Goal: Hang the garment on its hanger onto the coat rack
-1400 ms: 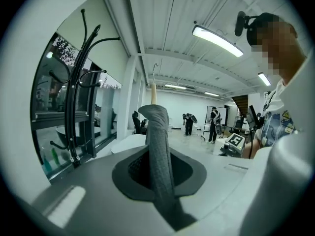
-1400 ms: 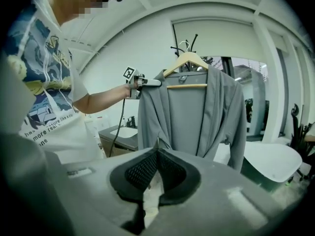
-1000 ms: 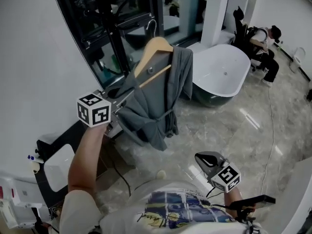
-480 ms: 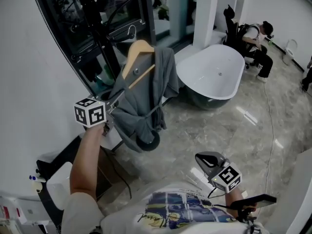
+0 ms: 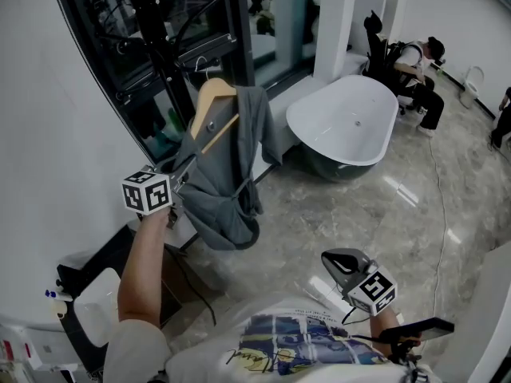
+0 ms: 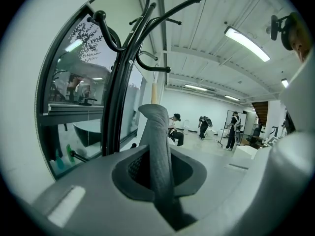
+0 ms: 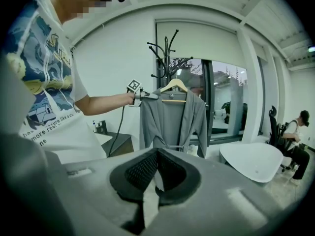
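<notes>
A grey robe [image 5: 227, 182] hangs on a wooden hanger [image 5: 209, 106] with a metal hook on top. My left gripper [image 5: 185, 174] is shut on the robe's shoulder at the hanger's end and holds it up beside the black coat rack [image 5: 156, 22]. In the left gripper view a fold of grey robe [image 6: 158, 141] runs between the jaws of the left gripper [image 6: 157, 166], with the coat rack [image 6: 120, 82] and its curved hooks just left and above. The right gripper [image 5: 339, 263] hangs low by my body, shut and empty. From its view the robe [image 7: 170, 119] hangs in front of the rack [image 7: 167, 50].
A white bathtub [image 5: 351, 118] stands on the marble floor to the right of the rack. A dark glass window [image 5: 104, 70] is behind the rack. A dark cabinet [image 5: 88, 270] sits under my left arm. A person [image 5: 415, 62] sits at the far right.
The left gripper has carried the hanger and robe leftward, closer to the coat rack. The right gripper has stayed where it was.
</notes>
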